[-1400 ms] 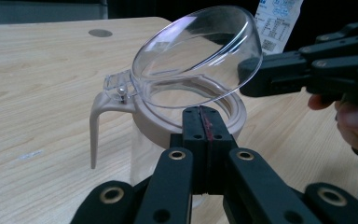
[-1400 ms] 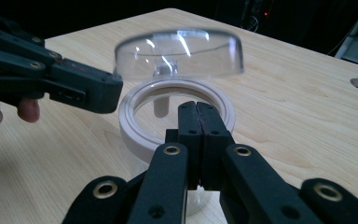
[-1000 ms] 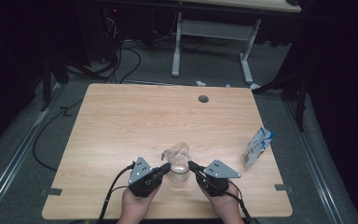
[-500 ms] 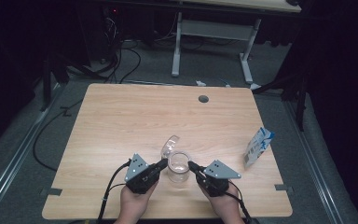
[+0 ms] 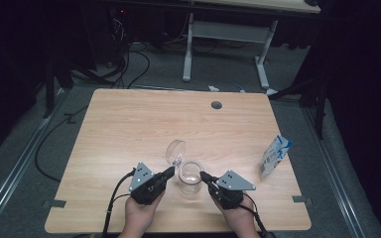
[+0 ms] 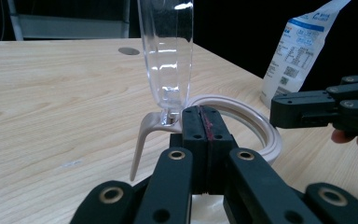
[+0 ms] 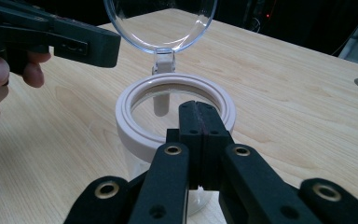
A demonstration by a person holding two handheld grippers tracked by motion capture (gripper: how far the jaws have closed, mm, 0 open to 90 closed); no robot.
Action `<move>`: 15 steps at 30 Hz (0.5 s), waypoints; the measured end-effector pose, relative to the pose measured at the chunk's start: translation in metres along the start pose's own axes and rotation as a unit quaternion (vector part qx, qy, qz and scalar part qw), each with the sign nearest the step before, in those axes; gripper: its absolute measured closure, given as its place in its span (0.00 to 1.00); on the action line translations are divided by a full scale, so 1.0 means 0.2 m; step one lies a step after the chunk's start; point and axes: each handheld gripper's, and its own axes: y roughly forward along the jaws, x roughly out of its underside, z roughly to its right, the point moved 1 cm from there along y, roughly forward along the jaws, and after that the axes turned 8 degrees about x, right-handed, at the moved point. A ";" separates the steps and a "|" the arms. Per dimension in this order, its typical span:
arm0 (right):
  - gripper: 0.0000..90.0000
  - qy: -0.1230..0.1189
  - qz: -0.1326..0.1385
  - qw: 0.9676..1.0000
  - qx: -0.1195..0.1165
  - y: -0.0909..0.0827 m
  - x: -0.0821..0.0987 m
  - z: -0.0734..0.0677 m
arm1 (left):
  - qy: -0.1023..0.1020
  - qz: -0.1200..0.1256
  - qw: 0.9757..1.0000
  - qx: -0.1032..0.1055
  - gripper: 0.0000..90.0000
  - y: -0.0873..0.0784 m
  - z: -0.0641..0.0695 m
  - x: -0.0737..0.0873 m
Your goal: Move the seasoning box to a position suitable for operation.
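A clear jar [image 5: 190, 179] with a whitish rim [image 7: 129, 122] stands near the table's front edge. Its clear hinged lid [image 5: 175, 150] is swung open and stands upright at the jar's far left; it rises ahead in the left gripper view as the lid [image 6: 167, 51]. My left gripper [image 5: 170, 172] is shut with nothing between its jaws, its tips by the hinge and a pale latch lever [image 6: 143, 136]. My right gripper [image 5: 203, 176] is shut too, empty, its tips [image 7: 200, 115] at the rim's near side; whether they touch it I cannot tell.
A white and blue printed pouch [image 5: 275, 156] stands upright near the table's right edge. A round cable hole [image 5: 216, 105] sits at the back middle of the wooden table [image 5: 129, 129]. A person's hands hold both grippers at the front edge.
The clear lid has swung up and back from over the jar's mouth to upright. The left gripper shifted slightly by the hinge. The right gripper stayed put.
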 end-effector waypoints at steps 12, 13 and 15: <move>0.97 0.012 0.004 1.000 0.016 -0.04 -0.01 0.06 | 0.016 -0.036 0.999 -0.021 0.97 -0.05 -0.07 0.06; 0.97 0.012 0.004 1.000 0.016 -0.04 -0.01 0.06 | 0.017 -0.041 0.999 -0.024 0.97 -0.06 -0.09 0.07; 0.97 0.016 0.003 1.000 0.018 -0.04 0.00 0.08 | 0.016 -0.052 0.998 -0.031 0.96 -0.08 -0.12 0.09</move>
